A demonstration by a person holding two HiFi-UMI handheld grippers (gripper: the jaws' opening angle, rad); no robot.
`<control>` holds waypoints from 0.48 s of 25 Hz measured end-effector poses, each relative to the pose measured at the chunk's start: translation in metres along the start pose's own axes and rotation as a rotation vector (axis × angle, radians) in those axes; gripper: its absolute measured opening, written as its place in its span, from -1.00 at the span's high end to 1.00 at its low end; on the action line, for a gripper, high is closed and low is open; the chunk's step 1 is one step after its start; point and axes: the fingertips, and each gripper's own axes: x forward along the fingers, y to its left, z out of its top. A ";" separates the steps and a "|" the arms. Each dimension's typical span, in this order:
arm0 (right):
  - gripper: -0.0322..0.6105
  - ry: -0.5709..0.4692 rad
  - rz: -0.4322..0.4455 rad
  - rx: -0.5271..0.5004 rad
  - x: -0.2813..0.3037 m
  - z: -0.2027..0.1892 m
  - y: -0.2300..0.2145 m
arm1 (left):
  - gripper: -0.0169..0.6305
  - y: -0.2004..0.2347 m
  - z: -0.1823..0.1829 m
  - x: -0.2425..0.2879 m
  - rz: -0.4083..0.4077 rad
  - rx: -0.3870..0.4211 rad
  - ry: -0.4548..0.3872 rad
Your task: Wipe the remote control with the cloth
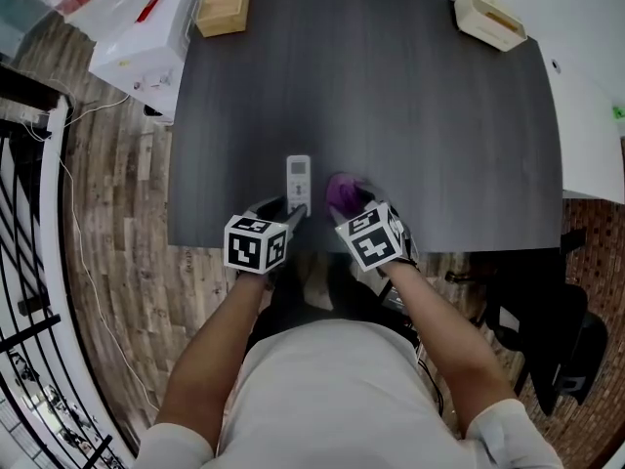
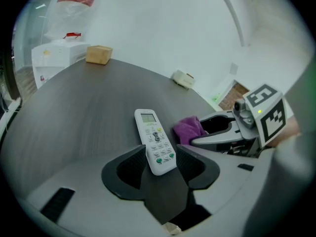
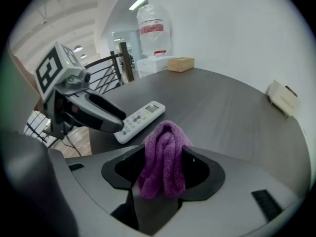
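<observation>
At the near edge of the dark table [image 1: 410, 106]: white remote control [image 1: 298, 178], long axis running away from the person, near end clamped in left gripper [image 2: 161, 158]; purple cloth [image 3: 164, 154] just right of it, between right gripper's [image 3: 163, 171] wide-spread jaws.

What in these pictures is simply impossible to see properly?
Remote control: button labels too small in every view; in the head view, its near end is hidden by the left gripper.
Cloth: head view, mostly covered by the right gripper.
Wooden box: head view, cut off by the top edge.
Table: head view, near edge partly hidden by both grippers.
</observation>
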 end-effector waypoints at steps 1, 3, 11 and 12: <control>0.22 0.008 -0.030 -0.002 0.003 0.000 -0.003 | 0.37 0.000 -0.001 0.002 -0.001 -0.009 0.003; 0.22 0.019 -0.068 -0.013 0.006 -0.001 -0.007 | 0.37 0.000 -0.001 0.003 -0.005 -0.023 0.005; 0.46 -0.055 -0.042 -0.008 -0.008 0.016 -0.013 | 0.37 0.011 0.012 -0.003 -0.022 -0.085 -0.039; 0.47 -0.069 -0.036 -0.017 -0.007 0.027 -0.017 | 0.37 0.014 0.011 -0.003 -0.022 -0.079 -0.032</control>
